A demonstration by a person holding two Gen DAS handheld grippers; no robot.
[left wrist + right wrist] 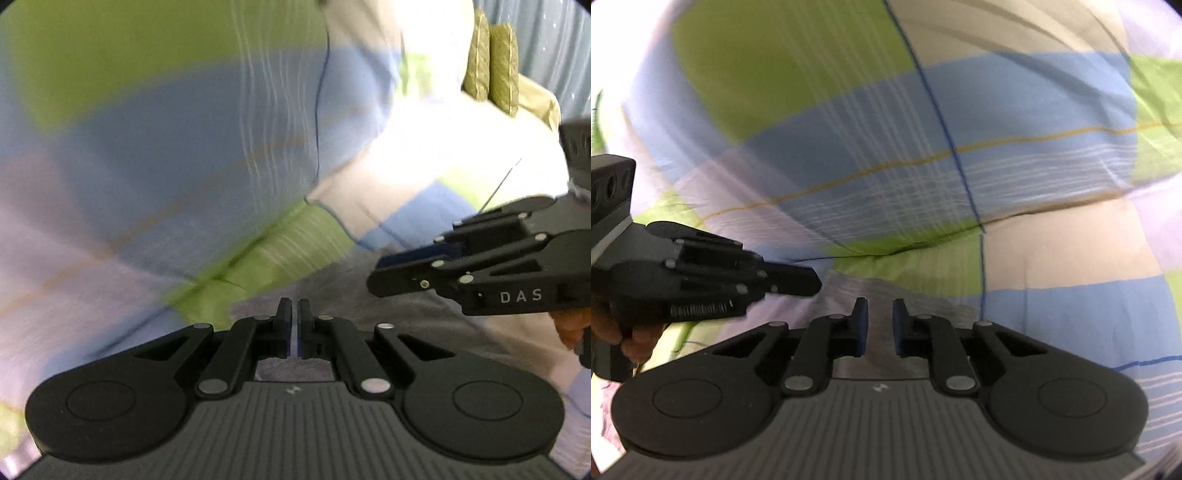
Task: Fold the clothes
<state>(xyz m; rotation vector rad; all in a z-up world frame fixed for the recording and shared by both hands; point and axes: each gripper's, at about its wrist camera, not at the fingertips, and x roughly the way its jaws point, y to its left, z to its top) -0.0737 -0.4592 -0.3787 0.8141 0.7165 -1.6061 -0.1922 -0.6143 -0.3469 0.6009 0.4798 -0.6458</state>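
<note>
Here, view by view, with the grey fabric as the landmark.

Left wrist view
- Left claw (294,325): its jaws were pressed together with only a sliver of a gap; a thin pale-blue line showed in that gap, but whether it was cloth I could not tell.
- Grey fabric (369,291): it lay directly under and ahead of the left claw, spreading toward the right claw.
- Checked cloth (166,155): green, blue, lilac and white squares; it rose beyond the grey fabric and filled the upper left of the view, blurred. Its green hem edge lay just beyond the grey fabric.
- Right claw (380,275): it entered from the right above the grey fabric, seen side-on, so the jaw gap could not be judged from here. A hand (570,328) gripped its handle.
- Green cushions (493,70): two stood upright, well beyond the grey fabric, at the upper right.

Right wrist view
- Right claw (880,325): its jaws stood a little apart, with the grey fabric (882,295) visible between them; the pads did not appear to press on it.
- Left claw (809,282): it sat to the left of the grey fabric, tips together, seen side-on. A hand (631,338) held it from below.
- Checked cloth (886,155): it draped just beyond the grey fabric and covered nearly all the background, with a dark blue line and a yellow line crossing on it.
</note>
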